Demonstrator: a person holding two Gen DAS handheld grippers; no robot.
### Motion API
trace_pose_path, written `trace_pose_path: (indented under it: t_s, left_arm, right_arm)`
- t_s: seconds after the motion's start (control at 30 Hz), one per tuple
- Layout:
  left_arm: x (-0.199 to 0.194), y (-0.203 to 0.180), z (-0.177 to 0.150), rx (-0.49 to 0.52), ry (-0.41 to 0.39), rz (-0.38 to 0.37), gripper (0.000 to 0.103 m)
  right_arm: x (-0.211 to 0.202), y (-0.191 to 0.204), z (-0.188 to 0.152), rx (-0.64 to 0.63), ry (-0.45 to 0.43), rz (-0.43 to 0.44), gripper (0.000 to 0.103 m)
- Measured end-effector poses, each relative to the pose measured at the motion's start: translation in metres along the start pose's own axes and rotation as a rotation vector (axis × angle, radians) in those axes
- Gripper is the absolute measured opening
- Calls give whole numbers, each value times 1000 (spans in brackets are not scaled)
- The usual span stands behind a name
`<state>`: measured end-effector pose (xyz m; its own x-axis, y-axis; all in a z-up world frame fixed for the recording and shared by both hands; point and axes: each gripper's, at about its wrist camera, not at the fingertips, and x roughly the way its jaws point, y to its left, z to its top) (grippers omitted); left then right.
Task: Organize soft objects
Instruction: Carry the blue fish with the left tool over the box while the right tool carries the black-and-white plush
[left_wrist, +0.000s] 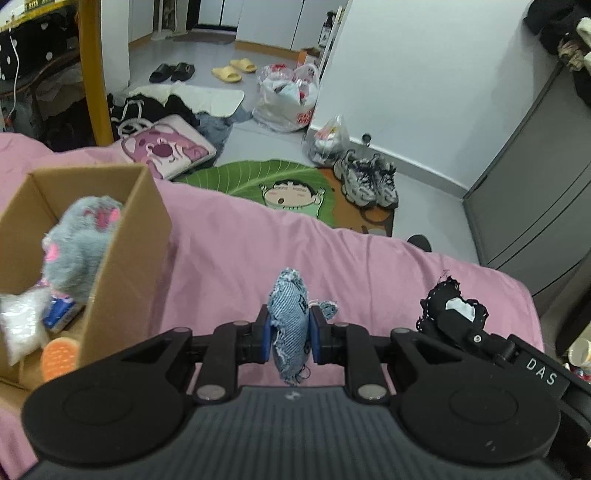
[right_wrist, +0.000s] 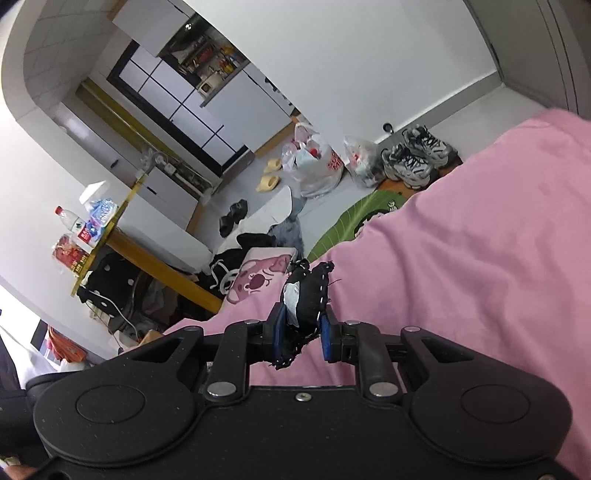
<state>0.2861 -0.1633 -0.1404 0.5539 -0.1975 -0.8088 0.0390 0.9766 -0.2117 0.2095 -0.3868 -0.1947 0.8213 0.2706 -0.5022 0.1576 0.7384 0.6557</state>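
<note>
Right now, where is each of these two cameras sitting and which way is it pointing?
Left wrist: on the left claw, level, looking over the pink bed toward the floor; its claw grips a denim toy, cardboard box at left; the right claw's tip shows.
Right wrist: on the right claw, rolled sideways, looking across the bed toward the kitchen; it grips a black toy.
Shared: bed, sneakers, leaf rug, black toy.
</note>
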Motion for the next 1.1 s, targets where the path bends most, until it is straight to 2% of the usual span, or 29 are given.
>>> trace_pose_path:
  t_s: [0.43, 0.77, 1.1]
  left_arm:
    - [-76, 17, -20, -2, -95, -13, 19]
    - [-120, 29, -33, 11, -146, -13, 19]
    - [-156, 42, -43, 8, -198, -18, 19]
  right_arm:
    - [-46, 23, -15, -28, -90, 55, 21]
    - [-71, 40, -27, -60, -120, 51, 21]
    - [-99, 71, -34, -182, -145, 34, 21]
